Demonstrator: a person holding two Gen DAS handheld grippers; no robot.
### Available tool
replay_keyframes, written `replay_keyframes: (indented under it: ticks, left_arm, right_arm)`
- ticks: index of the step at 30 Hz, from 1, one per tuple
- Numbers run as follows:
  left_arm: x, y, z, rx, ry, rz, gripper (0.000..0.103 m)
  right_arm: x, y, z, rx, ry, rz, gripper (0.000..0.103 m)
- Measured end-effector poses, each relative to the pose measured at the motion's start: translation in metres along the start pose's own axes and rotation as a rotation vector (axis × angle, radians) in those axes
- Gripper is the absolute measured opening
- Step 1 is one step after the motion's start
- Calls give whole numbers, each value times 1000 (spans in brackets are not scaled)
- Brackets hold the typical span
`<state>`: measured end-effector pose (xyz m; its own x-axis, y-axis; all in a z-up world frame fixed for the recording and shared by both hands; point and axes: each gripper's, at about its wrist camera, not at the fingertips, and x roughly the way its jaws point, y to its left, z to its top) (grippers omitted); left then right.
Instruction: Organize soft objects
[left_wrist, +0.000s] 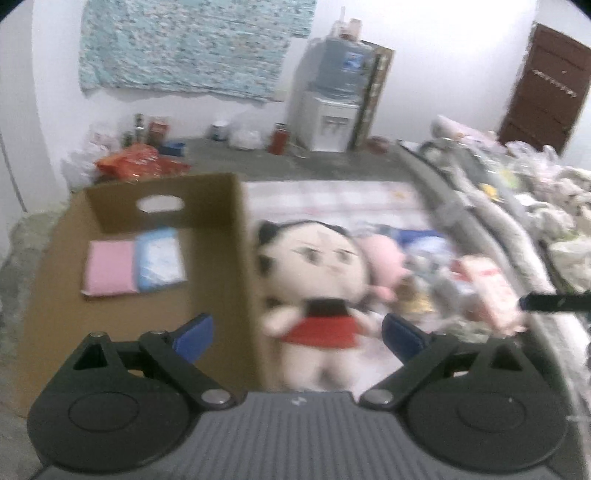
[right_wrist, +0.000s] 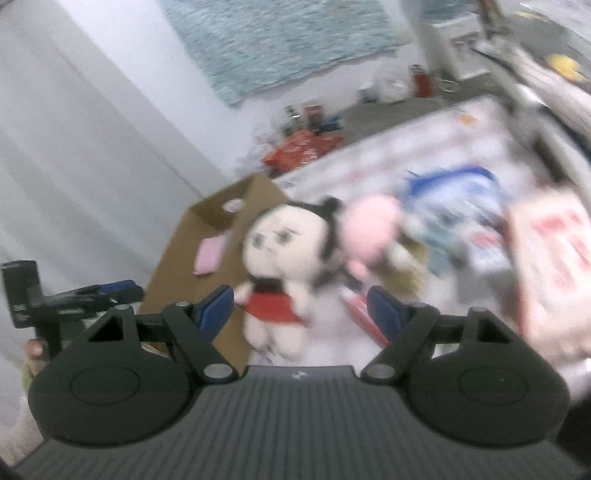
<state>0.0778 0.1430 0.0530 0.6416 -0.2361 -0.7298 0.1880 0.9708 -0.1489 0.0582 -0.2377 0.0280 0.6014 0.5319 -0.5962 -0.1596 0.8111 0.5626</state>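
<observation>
Left wrist gripper (left_wrist: 297, 334): jaws wide apart, empty, above the doll's legs.
Right gripper (right_wrist: 299, 308): jaws spread, holding nothing.
Doll (left_wrist: 314, 291): face up on the mat (left_wrist: 332, 199), just beside the cardboard box (left_wrist: 221, 258), head far, feet near.
Box contents: pink pad (left_wrist: 109, 267), blue pack (left_wrist: 160, 260).

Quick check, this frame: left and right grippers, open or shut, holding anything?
Left gripper: open, holding nothing; the doll lies beyond its fingertips.
Right gripper: open, holding nothing; aimed at the same doll.
</observation>
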Motion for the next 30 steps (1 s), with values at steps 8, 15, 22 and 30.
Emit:
replay_keyframes:
  ticks: [8,15,22,30]
  left_arm:
    - [42,-74,-41,-11,33,-88,98]
    - [84,-124,-68,67,55,-79,98]
    - [113,-157,-76,195,50,-56,98]
    - [134,-180,-80,311,55,-85,98]
  right_arm:
    - [-25,-40,-76,17,-3,-82,79]
    - [-20,-67,-81,15,-36,-190,77]
    - [2,-75,-75,21,-48,-240,70]
    - [37,-101,-69,121,-4,-296,57]
